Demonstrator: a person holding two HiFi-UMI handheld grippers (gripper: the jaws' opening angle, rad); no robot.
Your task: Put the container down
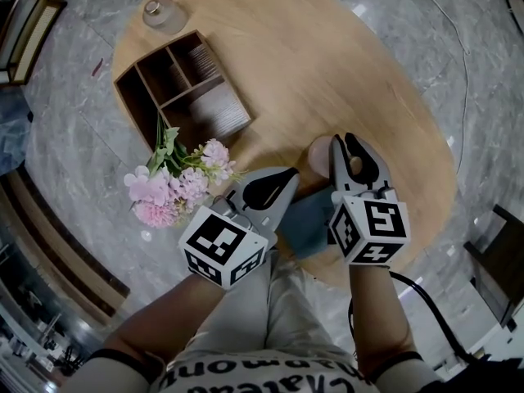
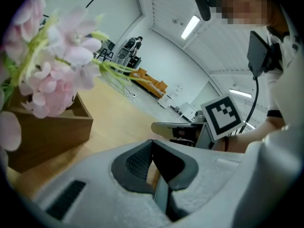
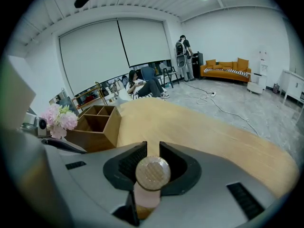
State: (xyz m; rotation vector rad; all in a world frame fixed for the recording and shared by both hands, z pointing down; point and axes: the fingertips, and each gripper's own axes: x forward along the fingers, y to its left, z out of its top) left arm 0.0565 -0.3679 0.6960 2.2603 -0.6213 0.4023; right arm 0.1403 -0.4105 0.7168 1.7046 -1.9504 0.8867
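Grey marble floor (image 1: 74, 129) all round an oval wooden table (image 1: 352, 64), seen from above. At the table's far left, a divided wooden box (image 1: 182, 87), open at the top, with a small glass jar (image 1: 164, 13) just beyond its far corner. Just beside the box's near corner, at the table's rim, a bunch of pink flowers (image 1: 176, 182) with green leaves. Over the table's near edge, both tools side by side. On the left, just beside the flowers, the left gripper (image 1: 286, 177): jaws brought together with nothing between them, only a sliver of wood grain showing below the pads. On the right, the right gripper (image 1: 346, 144), clamped on the container (image 3: 152, 173): a pale pink cylinder with a round, woven-looking tan cap, pinched just under the cap between the ribbed black pads (image 3: 132, 162), cap end turned toward the camera. Held over the near part of the table, close to the left gripper; contact with the tabletop impossible to judge. Between the two tools, lower down, a blue-grey cloth-like patch (image 1: 307, 219). Beyond the table in the right gripper view, white roller blinds (image 3: 114, 46), an orange sofa (image 3: 227, 66), a seated person (image 3: 142, 85), a standing person (image 3: 183, 51) and a loose cable (image 3: 223, 109) on the floor.
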